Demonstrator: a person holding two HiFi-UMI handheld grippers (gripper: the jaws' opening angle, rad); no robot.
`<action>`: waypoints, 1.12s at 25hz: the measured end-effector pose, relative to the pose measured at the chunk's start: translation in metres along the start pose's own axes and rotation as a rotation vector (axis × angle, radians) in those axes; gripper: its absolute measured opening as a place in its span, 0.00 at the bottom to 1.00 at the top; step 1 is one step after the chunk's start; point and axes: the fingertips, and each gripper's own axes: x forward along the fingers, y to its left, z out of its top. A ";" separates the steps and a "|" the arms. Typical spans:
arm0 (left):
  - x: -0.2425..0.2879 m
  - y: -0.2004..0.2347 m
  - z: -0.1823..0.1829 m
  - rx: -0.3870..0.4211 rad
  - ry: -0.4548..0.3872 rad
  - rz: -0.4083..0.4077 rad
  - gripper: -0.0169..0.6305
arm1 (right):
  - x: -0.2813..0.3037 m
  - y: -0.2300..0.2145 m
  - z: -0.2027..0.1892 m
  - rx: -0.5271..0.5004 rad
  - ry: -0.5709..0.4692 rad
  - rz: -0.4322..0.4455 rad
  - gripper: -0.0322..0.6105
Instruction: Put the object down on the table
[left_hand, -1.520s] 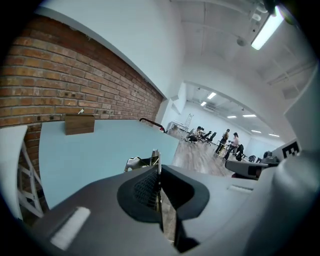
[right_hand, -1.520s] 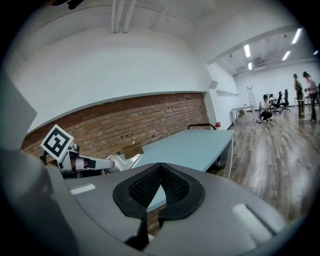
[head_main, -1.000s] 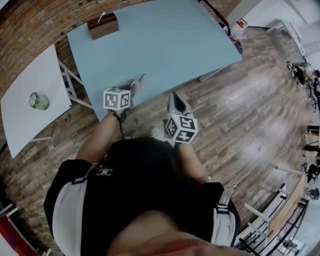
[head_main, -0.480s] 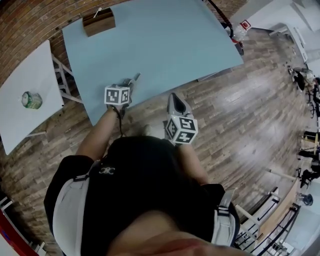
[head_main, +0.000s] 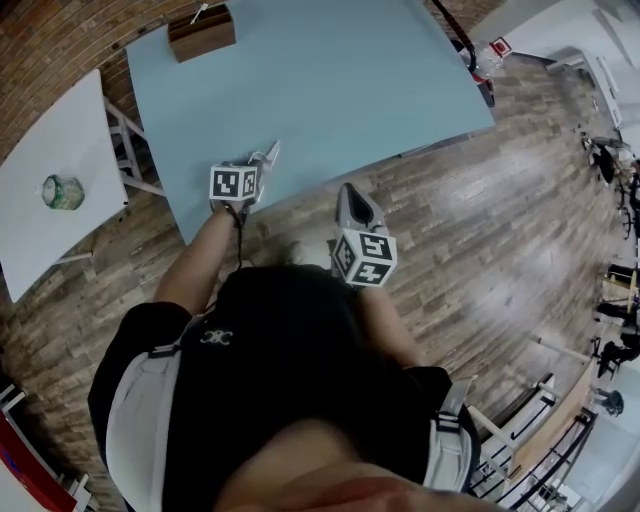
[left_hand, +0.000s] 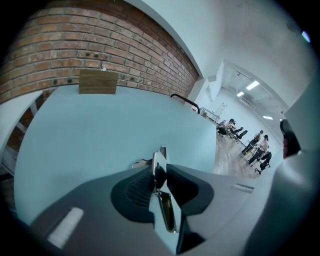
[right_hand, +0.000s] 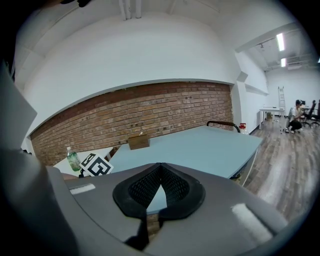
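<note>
A thin, flat silver metal utensil (left_hand: 159, 172) stands on edge between the pads of my left gripper (left_hand: 161, 170), with its tip (head_main: 270, 152) poking out ahead. The jaws are opening: the utensil leans on the left pad and a dark gap shows beside the right pad. This gripper (head_main: 262, 160) hovers just over the near edge of the light blue table (head_main: 330, 80). My right gripper (head_main: 350, 198) hangs over the wooden floor in front of the table, and its pads (right_hand: 160, 186) meet at the tips with nothing between them.
A brown wooden box (head_main: 201, 31) sits at the table's far left corner by the brick wall. A white side table (head_main: 40, 215) on the left carries a green bottle (head_main: 62, 191). People sit far off at the right (left_hand: 255, 145).
My left gripper has moved a little forward, from the table's front edge to over the tabletop. The right gripper has stayed where it was.
</note>
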 end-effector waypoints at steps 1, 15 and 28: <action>0.000 0.005 -0.001 0.007 0.007 0.022 0.15 | 0.000 0.001 -0.001 0.002 -0.001 0.001 0.07; -0.057 0.007 0.061 0.170 -0.230 0.205 0.24 | -0.007 0.001 0.002 0.054 -0.053 -0.007 0.07; -0.154 -0.030 0.098 0.242 -0.339 0.066 0.03 | 0.015 0.025 0.022 0.047 -0.113 0.036 0.07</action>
